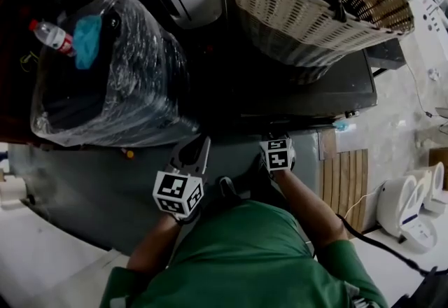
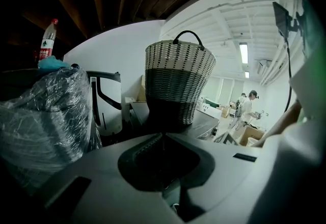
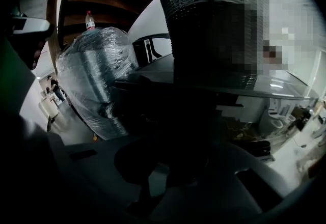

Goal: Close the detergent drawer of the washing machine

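Wicker basket [image 1: 308, 12] on the washer [image 1: 336, 86], both grippers low at its near front

My left gripper [image 2: 162, 136] has its jaws pressed together on nothing, and it hangs just left of my right gripper [image 1: 276, 140]. That one is nosed up to the washer's dark front, under the top's near edge, and its own view is too dark for me to tell how its jaws stand. Somewhere in that shadow is the drawer, which I cannot make out. Left of the washer a plastic-wrapped bundle [image 1: 112, 82] carries a bottle [image 1: 50, 35]
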`<control>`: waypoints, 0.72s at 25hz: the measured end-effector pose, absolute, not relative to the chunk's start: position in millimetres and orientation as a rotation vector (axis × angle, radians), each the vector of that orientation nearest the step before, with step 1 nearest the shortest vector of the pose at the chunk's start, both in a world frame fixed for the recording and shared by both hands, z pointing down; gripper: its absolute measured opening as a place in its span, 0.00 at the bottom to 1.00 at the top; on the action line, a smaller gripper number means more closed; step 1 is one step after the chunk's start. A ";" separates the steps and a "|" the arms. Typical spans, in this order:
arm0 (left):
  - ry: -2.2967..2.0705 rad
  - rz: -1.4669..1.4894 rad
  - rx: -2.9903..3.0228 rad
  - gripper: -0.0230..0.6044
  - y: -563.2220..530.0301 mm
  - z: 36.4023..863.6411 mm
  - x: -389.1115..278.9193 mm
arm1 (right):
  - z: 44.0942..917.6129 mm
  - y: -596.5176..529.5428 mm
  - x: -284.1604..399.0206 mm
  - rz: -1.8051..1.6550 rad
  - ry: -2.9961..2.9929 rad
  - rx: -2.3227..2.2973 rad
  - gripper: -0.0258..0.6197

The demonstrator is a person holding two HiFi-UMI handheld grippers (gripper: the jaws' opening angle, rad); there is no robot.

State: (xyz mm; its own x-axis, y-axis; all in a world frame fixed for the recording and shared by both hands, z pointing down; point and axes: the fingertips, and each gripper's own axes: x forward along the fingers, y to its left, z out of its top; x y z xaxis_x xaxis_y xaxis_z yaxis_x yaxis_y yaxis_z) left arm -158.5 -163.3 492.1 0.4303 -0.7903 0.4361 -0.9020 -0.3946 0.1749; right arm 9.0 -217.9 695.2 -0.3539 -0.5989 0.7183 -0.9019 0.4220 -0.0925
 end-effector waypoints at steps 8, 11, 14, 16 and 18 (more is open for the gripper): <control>-1.463 0.385 2.255 0.09 -170.5 502.8 -164.2 | 699.8 -231.5 8.7 0.749 -2.080 1.277 0.06; -1.473 0.381 2.239 0.09 -174.7 505.5 -168.0 | 704.9 -231.0 5.4 0.768 -2.072 1.264 0.06; -1.480 0.377 2.227 0.09 -180.2 507.8 -170.2 | 707.9 -231.9 5.5 0.743 -2.087 1.254 0.06; -1.483 0.378 2.222 0.09 -184.7 509.3 -171.3 | 708.0 -232.3 6.4 0.741 -2.091 1.243 0.06; -1.482 0.379 2.218 0.09 -188.3 511.2 -171.0 | 707.4 -232.1 6.1 0.758 -2.091 1.230 0.06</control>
State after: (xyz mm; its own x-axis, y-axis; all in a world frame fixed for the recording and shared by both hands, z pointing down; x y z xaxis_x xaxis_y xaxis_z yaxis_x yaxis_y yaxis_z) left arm -171.0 -188.3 511.2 0.3875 -0.8002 0.4577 -0.9217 -0.3267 0.2091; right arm 6.1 -232.1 707.4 -0.3982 -0.5583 0.7279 -0.8950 0.4104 -0.1748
